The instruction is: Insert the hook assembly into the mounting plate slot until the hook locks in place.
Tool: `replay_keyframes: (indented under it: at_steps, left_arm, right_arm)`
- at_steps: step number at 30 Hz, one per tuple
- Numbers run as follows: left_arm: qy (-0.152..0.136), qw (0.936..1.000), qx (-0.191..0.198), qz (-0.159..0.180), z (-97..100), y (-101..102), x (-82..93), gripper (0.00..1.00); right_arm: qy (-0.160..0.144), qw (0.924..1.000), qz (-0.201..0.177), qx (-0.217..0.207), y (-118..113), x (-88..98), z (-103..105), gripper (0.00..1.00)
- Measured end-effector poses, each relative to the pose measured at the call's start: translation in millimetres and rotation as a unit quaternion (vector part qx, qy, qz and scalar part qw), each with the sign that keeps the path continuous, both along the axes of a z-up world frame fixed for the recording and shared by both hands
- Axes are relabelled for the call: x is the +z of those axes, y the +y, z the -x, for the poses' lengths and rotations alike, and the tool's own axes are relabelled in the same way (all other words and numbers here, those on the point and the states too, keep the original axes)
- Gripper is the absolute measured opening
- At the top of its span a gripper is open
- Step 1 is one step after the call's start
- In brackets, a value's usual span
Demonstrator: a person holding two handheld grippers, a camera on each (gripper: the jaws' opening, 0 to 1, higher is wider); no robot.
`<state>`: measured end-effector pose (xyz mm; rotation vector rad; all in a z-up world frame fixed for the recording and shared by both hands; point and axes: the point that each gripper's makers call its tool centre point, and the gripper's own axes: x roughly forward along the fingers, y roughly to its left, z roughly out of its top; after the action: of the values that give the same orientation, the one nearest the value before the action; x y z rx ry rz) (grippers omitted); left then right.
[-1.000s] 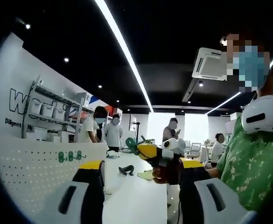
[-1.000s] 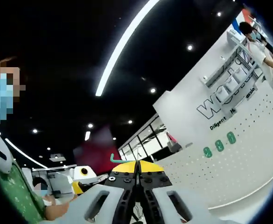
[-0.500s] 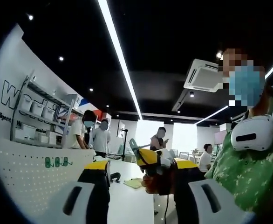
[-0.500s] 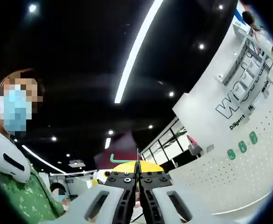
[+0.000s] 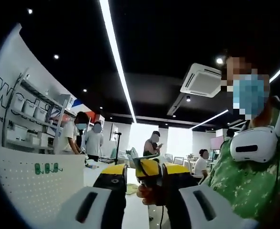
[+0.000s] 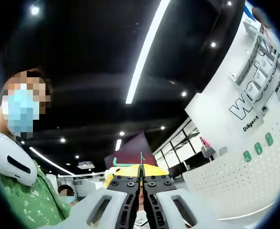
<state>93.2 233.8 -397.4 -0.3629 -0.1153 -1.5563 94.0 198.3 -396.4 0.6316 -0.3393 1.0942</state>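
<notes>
Since a second ago the right gripper has closed in on the left gripper. White pegboard wall right, lettering partly readable: "Wo", "Diligent". Right jaws pressed together on a thin teal hook; left jaws apart, holding nothing. Three green hooks sit on the pegboard

A white desk shows low in the left gripper view, stretching away between the tool's jaws. A yellowish flat item lies on it, too small to identify. A white perforated board stands along its left side.
</notes>
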Motion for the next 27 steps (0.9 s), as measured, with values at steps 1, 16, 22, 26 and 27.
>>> replay_keyframes:
  at_steps: [1,16,22,26,27]
  left_arm:
    - [0.003,1.0,-0.003,0.0,0.5,-1,0.5,0.3]
    - [0.023,0.9991,-0.031,0.016,6.9,-3,9.7,0.17]
    - [0.026,0.9988,-0.036,0.021,7.0,-5,11.7,0.13]
    - [0.027,0.9988,-0.036,0.022,5.7,-6,11.5,0.07]
    - [0.027,0.9988,-0.035,0.022,5.0,-6,11.4,0.06]
  right_arm:
    - [-0.002,1.0,0.001,0.002,1,0.2,1,0.0]
    - [-0.014,0.9997,0.002,0.022,10,2.4,10,0.0]
    - [-0.017,0.9995,0.001,0.028,14,3.3,13,0.0]
    - [-0.018,0.9993,-0.004,0.033,14,3.8,14,0.0]
    - [-0.019,0.9993,-0.003,0.032,15,3.9,15,0.0]
